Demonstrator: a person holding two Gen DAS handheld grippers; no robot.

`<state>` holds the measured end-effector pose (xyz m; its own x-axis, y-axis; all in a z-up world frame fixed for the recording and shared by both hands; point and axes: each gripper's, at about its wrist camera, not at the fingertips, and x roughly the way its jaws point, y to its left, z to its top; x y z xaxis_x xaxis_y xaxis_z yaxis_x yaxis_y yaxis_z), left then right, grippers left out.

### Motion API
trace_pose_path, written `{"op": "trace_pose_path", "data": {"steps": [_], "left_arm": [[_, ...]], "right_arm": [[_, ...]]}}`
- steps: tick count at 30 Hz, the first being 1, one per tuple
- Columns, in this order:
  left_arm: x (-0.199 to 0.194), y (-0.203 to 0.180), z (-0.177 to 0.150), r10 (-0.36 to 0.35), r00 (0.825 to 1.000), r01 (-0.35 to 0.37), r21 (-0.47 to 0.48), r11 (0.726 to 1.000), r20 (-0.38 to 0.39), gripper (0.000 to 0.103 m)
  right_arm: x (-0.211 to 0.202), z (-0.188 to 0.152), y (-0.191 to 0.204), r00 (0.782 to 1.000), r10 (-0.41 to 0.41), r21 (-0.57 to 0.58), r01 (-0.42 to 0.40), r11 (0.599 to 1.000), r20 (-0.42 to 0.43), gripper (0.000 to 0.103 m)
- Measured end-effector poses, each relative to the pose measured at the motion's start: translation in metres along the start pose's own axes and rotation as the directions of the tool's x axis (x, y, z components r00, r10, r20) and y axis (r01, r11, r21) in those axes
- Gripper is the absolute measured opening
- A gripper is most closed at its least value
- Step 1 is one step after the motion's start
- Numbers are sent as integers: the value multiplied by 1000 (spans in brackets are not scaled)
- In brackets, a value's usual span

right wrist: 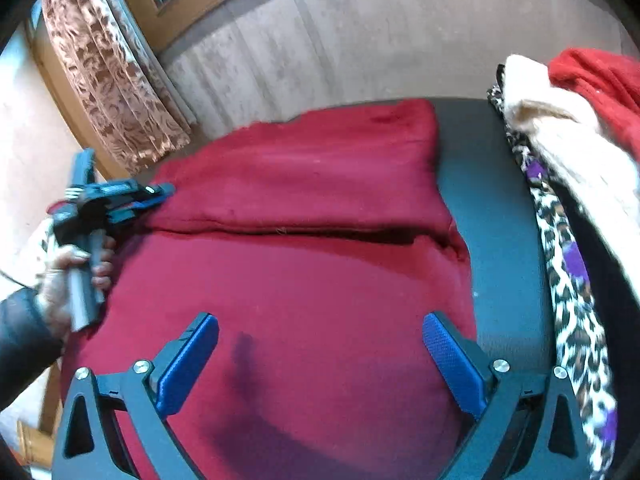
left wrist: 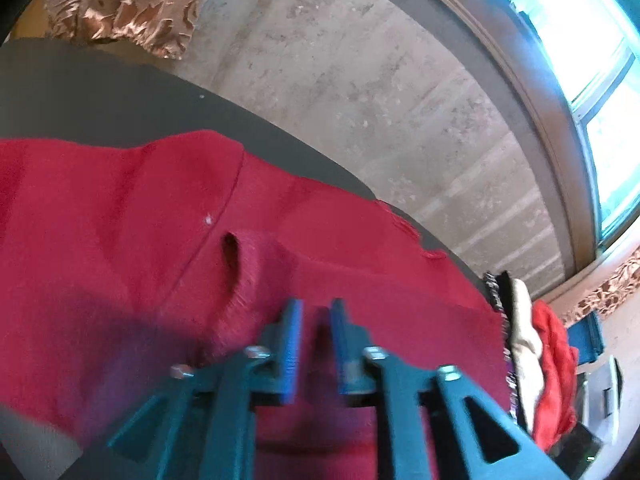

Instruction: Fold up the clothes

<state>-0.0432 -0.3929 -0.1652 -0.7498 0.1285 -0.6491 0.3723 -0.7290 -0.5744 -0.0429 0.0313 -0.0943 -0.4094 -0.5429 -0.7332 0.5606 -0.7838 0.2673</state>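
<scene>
A dark red knitted garment (left wrist: 120, 208) (right wrist: 320, 280) lies on the dark grey table (right wrist: 500, 220), its far part folded over into a flat upper layer with a seam across the middle. My left gripper (left wrist: 316, 312) (right wrist: 160, 192) is at the garment's left edge, jaws nearly together with red cloth between them. A person's hand (right wrist: 60, 280) holds its handle. My right gripper (right wrist: 320, 320) hovers wide open over the near part of the garment, nothing between its blue pads (right wrist: 192, 360).
A pile of clothes (right wrist: 580, 152) (left wrist: 536, 360) sits at the table's right end: cream, bright red and leopard-print (right wrist: 568, 280) pieces. A patterned curtain (right wrist: 112, 92) and a window (left wrist: 600, 80) stand beyond the table. The table's far edge meets a tiled wall (left wrist: 360, 80).
</scene>
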Motion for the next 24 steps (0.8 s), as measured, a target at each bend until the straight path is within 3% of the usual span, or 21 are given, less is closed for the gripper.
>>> {"op": "trace_pose_path", "data": {"steps": [3, 7, 13, 15, 18, 24], "left_arm": [[-29, 2, -21, 8, 1000, -8, -23, 1000, -4, 29], [-69, 5, -47, 22, 1000, -22, -54, 998, -8, 34], [-151, 41, -26, 142, 988, -136, -90, 987, 59, 37], [-187, 59, -3, 192, 974, -175, -138, 975, 121, 37], [-235, 90, 41, 229, 949, -176, -239, 955, 216, 37], [-284, 157, 105, 345, 899, -204, -441, 874, 269, 38]], "right_arm": [[10, 2, 15, 994, -103, -76, 101, 992, -23, 103], [12, 1, 21, 987, -160, -119, 156, 981, -22, 103], [14, -1, 29, 984, -175, -126, 172, 977, -16, 103], [16, -2, 29, 984, -178, -127, 174, 976, -14, 103], [14, -3, 28, 985, -172, -122, 169, 978, -11, 103], [13, -4, 26, 987, -160, -109, 159, 981, -3, 103]]}}
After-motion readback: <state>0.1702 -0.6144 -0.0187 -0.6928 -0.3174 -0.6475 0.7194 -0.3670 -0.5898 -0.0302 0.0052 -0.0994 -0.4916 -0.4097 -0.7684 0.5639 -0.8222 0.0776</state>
